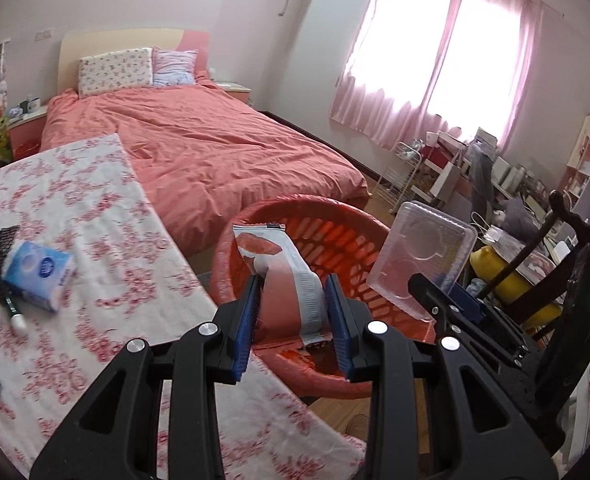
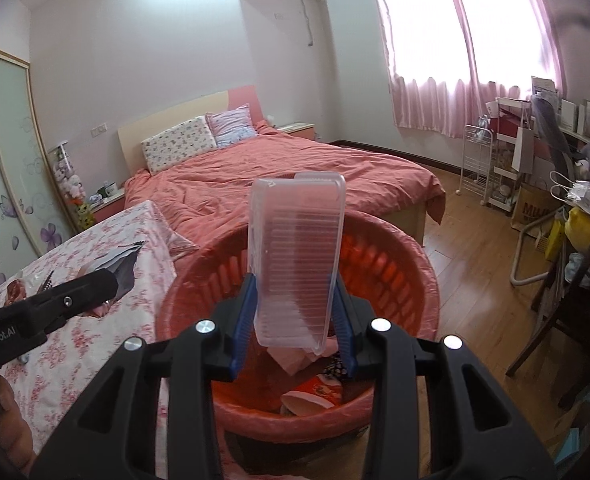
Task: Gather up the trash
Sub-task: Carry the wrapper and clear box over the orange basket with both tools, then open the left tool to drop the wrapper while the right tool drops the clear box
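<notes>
Two pieces are hanging above the red basket (image 2: 415,280): left gripper (image 1: 295,312) fingers clamped on a snack wrapper (image 1: 279,264), right gripper (image 2: 295,320) on a clear plastic tray (image 2: 295,256). Next, both fingers are needing to part.

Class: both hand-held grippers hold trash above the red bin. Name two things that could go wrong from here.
1. The left hand-held gripper holds the tall red-and-white snack wrapper near the red plastic bin's rim; released here, it might land on the floral tablecloth.
2. The right hand-held gripper pinches only the clear plastic tray's lower end; it could tip outside.
</notes>
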A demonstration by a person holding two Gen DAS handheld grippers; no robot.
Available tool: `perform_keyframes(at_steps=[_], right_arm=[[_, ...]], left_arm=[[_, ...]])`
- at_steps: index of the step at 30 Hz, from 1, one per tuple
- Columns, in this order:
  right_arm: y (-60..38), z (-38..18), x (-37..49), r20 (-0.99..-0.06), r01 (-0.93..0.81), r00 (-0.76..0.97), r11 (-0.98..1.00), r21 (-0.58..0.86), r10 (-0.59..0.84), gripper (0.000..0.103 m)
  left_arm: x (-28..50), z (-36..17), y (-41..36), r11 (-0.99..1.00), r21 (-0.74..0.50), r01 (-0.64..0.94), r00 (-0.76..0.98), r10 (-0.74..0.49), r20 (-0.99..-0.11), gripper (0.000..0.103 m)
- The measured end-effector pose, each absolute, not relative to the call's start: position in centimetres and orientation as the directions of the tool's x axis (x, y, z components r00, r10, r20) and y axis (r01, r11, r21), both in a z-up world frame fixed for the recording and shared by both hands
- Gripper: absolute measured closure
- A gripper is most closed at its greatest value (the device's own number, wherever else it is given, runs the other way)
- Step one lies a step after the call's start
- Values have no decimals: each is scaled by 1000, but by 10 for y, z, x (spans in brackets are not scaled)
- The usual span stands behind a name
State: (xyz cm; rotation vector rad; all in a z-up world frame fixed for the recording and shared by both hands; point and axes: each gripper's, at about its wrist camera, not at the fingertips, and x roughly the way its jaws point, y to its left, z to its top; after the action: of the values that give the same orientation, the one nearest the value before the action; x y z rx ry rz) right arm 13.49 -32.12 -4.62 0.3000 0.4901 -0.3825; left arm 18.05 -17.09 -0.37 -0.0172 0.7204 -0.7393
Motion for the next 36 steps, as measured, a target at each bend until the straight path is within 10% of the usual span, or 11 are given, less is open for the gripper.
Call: perform_keyframes(at_steps=[19, 36], right_arm=[[-350, -59, 139, -521, 474, 795, 854, 214, -310, 66], [-350, -59, 134, -533, 490, 780, 850, 193, -328, 48]], left_arm=[[185, -21, -210, 718, -261, 645, 447, -631, -634, 69], [194, -22, -174, 805, -209, 555, 524, -534, -664, 48]])
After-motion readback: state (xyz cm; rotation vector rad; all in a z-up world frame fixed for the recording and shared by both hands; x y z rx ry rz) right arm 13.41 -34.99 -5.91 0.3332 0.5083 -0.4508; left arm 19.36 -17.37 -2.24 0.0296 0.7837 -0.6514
